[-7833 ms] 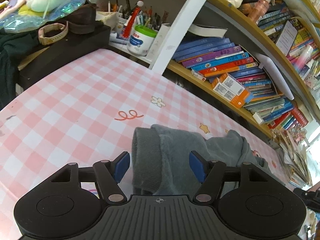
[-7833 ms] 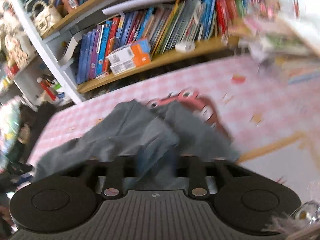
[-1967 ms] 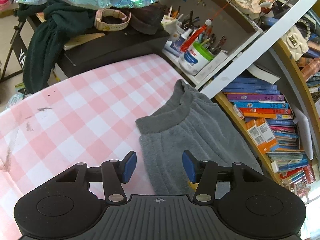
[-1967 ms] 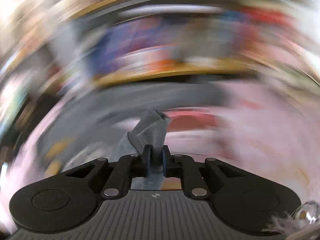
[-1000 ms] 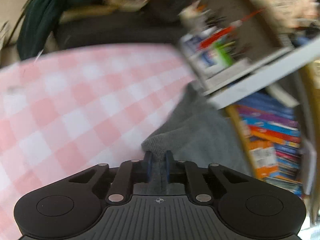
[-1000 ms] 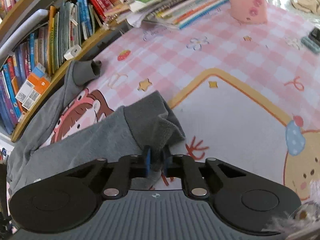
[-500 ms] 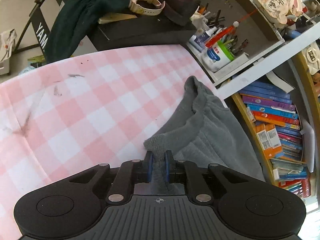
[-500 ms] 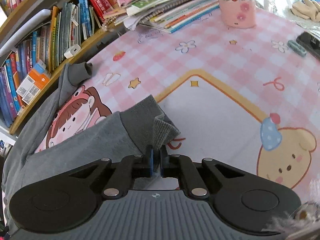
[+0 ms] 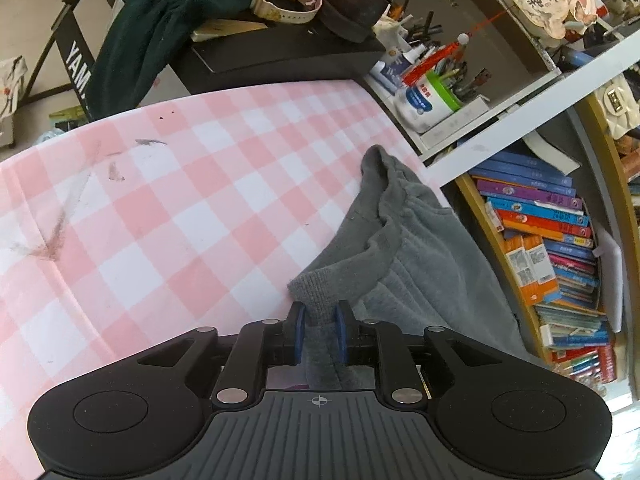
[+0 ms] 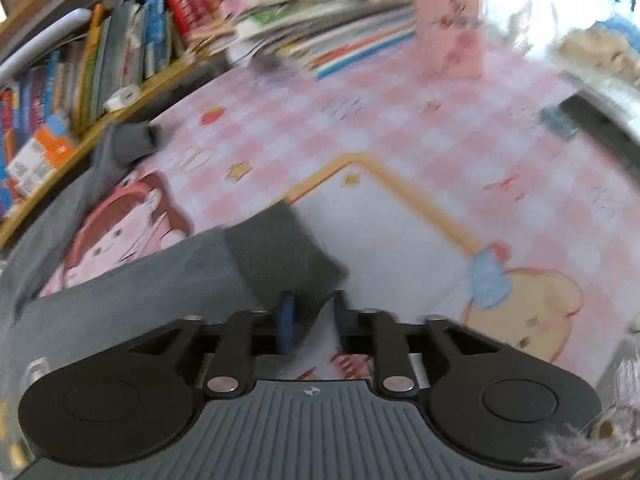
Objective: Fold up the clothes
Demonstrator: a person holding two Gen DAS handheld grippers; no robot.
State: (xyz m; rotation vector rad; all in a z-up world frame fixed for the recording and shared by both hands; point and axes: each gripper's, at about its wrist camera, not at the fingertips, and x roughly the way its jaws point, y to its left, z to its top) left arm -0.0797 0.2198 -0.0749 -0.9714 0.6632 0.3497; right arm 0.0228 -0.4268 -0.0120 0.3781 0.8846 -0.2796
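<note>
We saw the gray sweatshirt spread on the desk, which wore a pink checked cloth, with its far edge along the bookshelf. In the right view the sweatshirt's front print, a cartoon girl, faced up, and one cuff lay near the shelf edge.

The left gripper had its blue fingers a little apart with a ribbed hem corner between them; its jaws had just been opening, and the cloth stood bunched in the gap with the pads close at each side, so we could not tell if they still pressed.

The right gripper showed a clear gap, fingers parted; jaws just been opening too. A ribbed cuff lay at the left pad and mostly ahead of the tips, not pinched. This view was blurred.

Beyond, a pen cup sat on the shelf, a dark green garment hung over a black case, and a book pile plus a pink cup stood at the desk's far side.
</note>
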